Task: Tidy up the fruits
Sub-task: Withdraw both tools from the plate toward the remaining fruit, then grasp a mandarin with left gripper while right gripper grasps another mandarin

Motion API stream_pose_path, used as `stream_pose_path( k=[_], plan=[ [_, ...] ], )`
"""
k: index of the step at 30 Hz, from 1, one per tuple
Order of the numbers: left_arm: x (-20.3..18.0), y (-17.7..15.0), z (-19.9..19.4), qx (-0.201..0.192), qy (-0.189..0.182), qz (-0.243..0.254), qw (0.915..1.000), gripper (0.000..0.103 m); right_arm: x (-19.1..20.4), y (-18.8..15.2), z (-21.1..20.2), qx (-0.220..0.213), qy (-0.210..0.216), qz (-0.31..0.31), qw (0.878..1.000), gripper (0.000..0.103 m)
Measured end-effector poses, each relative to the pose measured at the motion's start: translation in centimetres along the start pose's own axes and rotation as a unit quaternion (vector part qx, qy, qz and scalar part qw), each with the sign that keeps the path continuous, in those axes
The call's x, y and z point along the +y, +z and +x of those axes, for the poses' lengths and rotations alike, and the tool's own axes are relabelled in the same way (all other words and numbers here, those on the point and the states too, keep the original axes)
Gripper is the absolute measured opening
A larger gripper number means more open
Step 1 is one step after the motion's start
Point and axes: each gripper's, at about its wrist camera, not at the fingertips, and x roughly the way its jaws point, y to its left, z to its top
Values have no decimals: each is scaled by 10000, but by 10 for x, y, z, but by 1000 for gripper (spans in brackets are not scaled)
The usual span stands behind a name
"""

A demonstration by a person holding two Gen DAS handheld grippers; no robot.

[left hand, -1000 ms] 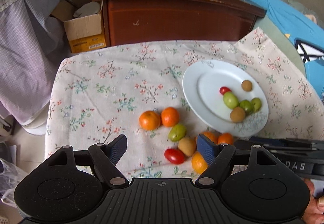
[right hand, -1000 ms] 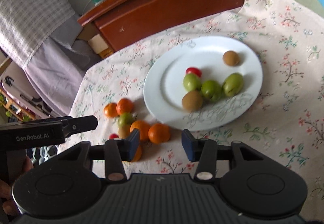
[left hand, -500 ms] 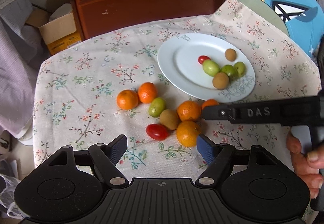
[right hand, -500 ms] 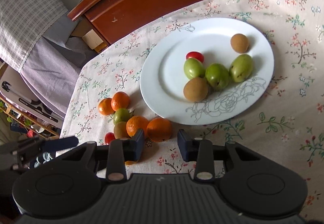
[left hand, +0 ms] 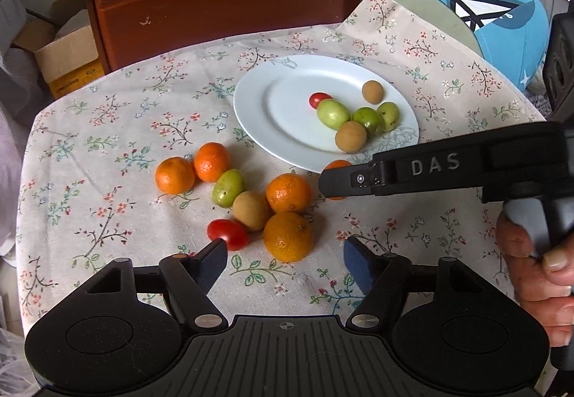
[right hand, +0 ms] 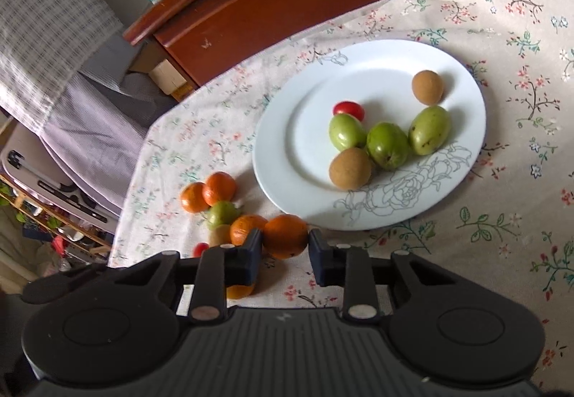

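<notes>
The right gripper (right hand: 285,246) was seen with its jaws just closing, narrow, pressed on either side of a round orange mandarin (right hand: 286,235) lying on the counter just beside the near rim of the white ceramic plate (right hand: 287,131). In the left wrist view that mandarin was mostly hidden behind the black finger (left hand: 344,180) of the right gripper. On the plate were counted 3 green oval fruits (right hand: 387,145), 2 brown round fruits (right hand: 349,168) and 1 small red tomato (right hand: 348,109). The left gripper (left hand: 285,258) was held with its jaws about half open, having just narrowed, nothing between them, over the floral tablecloth (left hand: 107,145). Just beyond its jaws lay a larger orange mandarin (left hand: 288,236), a red cherry tomato (left hand: 227,234), a brown fruit (left hand: 251,210) and a green fruit (left hand: 228,188), clustered and touching.
</notes>
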Motion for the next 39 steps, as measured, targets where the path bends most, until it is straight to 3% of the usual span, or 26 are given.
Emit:
stream_pose_path(
  k=[14, 18, 27, 30, 39],
  plan=[
    [-3, 0, 12, -138, 110, 23, 9998, 59, -1, 0, -6, 37, -130, 26, 9999, 29],
    [-4, -1, 18, -29, 36, -9, 10000, 44, -1, 0, -6, 43, -141, 31, 9999, 29],
    [-10, -3, 21, -123, 137, 47, 9998, 43, -3, -2, -3, 138, -150, 55, 9998, 29],
    [-8, -2, 20, -145, 179, -29, 9997, 31, -4, -2, 0, 180, -156, 70, 9997, 29],
    [-3, 3, 9, -283, 241, -303, 9988, 31, -3, -1, -4, 116, -138, 38, 9998, 29]
  ],
)
